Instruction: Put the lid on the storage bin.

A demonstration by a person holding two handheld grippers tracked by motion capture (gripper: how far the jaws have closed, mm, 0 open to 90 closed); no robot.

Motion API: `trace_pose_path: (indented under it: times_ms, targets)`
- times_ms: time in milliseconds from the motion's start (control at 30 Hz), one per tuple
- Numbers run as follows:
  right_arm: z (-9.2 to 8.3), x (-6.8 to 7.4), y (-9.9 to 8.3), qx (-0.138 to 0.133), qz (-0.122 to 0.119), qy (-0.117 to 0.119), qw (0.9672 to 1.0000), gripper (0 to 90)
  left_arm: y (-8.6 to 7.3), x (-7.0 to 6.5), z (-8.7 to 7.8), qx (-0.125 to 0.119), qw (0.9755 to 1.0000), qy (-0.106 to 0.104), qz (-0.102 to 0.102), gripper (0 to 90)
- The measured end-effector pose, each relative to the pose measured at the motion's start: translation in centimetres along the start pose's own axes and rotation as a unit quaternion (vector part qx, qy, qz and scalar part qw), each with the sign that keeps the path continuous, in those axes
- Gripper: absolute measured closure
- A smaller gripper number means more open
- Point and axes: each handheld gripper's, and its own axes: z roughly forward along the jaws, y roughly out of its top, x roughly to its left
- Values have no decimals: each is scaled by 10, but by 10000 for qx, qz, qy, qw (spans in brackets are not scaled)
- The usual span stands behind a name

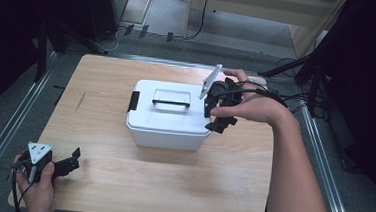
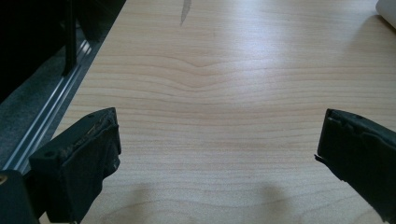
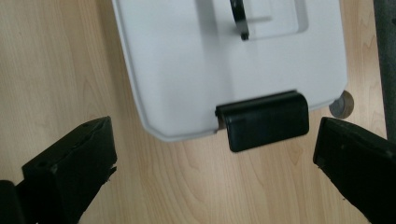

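Wood table (image 1: 120, 181) carries a white box (image 1: 168, 115) near its middle, lid on, with a black handle (image 1: 170, 103) on top and a black latch (image 3: 264, 120) at each end. Right gripper (image 1: 219, 104) hangs just above the box's right end, jaws spread wide to either side of that latch and touching nothing. Left gripper (image 1: 66, 163) sits low at the near left corner, well apart from the box, jaws spread over bare wood.
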Motion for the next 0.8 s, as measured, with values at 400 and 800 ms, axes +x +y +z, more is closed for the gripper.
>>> trace_pose_path:
  times_ms: [400,800]
  targets:
    - [-5,3,-37,-24,299,-64,9995,0,0,0,-1,-44,10000,14,7,0]
    - [3,10,-75,-20,574,-72,9983,0,-1,-1,-1,-55,10000,36,41,0]
